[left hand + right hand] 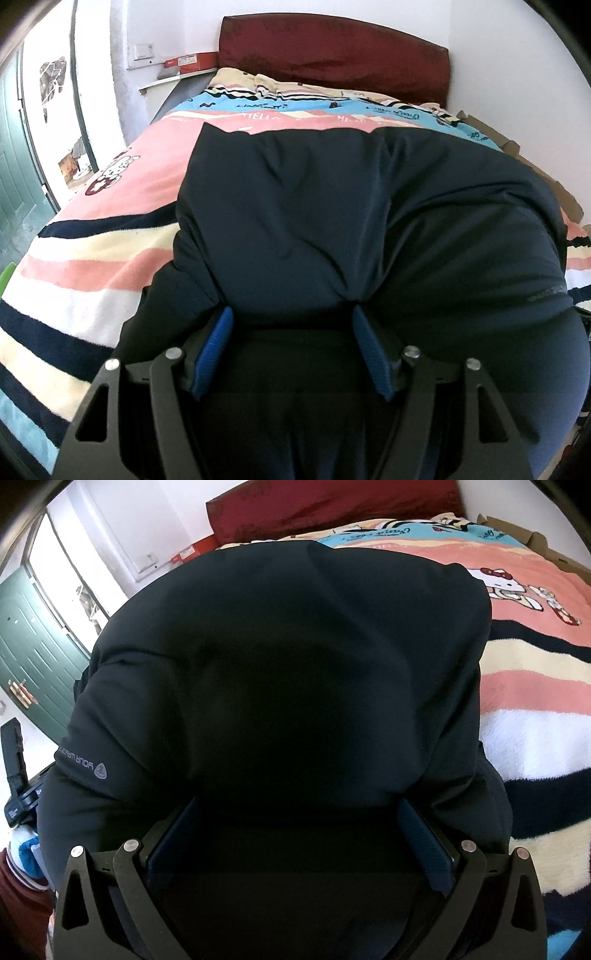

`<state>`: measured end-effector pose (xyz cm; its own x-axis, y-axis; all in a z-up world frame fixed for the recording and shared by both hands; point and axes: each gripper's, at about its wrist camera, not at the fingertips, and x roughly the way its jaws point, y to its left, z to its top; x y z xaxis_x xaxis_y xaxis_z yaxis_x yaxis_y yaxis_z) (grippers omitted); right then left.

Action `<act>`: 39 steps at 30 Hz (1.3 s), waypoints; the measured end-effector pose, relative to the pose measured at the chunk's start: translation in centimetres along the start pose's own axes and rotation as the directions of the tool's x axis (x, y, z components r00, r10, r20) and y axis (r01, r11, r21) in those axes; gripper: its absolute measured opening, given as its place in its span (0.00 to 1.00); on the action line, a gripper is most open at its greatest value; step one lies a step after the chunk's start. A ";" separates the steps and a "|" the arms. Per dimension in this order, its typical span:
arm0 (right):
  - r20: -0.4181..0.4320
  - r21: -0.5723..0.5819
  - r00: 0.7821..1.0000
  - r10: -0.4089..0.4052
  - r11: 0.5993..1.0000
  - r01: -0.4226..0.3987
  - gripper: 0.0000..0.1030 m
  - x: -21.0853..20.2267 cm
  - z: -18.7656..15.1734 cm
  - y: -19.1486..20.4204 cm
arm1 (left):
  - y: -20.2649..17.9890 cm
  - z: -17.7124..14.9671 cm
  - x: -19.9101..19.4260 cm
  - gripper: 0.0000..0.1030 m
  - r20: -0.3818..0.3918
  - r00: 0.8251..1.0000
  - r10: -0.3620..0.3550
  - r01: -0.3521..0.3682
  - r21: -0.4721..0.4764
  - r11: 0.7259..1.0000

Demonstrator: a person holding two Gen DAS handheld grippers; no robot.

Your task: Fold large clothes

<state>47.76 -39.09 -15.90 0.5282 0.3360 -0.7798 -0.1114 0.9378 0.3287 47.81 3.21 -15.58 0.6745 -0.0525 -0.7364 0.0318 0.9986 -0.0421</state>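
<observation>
A large dark navy padded jacket (332,206) lies bunched on the bed. It fills most of the right wrist view (280,686), where a grey logo (83,768) shows on its left side. My left gripper (291,317) has its blue fingers (216,350) spread wide, with the jacket's near fold bulging over and between them. My right gripper (295,808) also has its fingers (424,845) spread wide, with jacket fabric lying between them. The fingertips of both are hidden under the cloth.
The bed has a striped pink, cream, navy and blue blanket (92,236) with cartoon prints (513,590). A dark red headboard (332,55) stands against the far wall. A green door (33,642) is at the left. Cardboard (546,173) lies along the bed's right edge.
</observation>
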 end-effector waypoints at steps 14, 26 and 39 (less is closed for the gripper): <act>0.017 0.007 1.000 0.019 1.000 -0.019 0.99 0.9 -0.3 -0.6 | 0.2 -0.8 0.3 0.64 0.018 1.000 -0.022 0.022 -0.023 0.999; 0.016 0.012 1.000 0.013 1.000 -0.013 0.99 1.4 -0.3 -0.3 | 0.4 -0.8 0.6 0.65 -0.003 0.999 -0.038 0.038 -0.043 0.998; 0.080 0.120 0.997 0.010 0.993 -0.020 1.00 -9.2 0.4 -1.8 | 2.8 3.0 -7.6 0.65 -0.099 0.994 -0.036 0.029 -0.067 0.997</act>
<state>43.47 -43.89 -9.10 0.5925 0.3377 -0.7313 -0.0197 0.9137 0.4060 44.97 6.43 -8.08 0.5967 -0.0887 -0.7976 0.0025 0.9941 -0.1087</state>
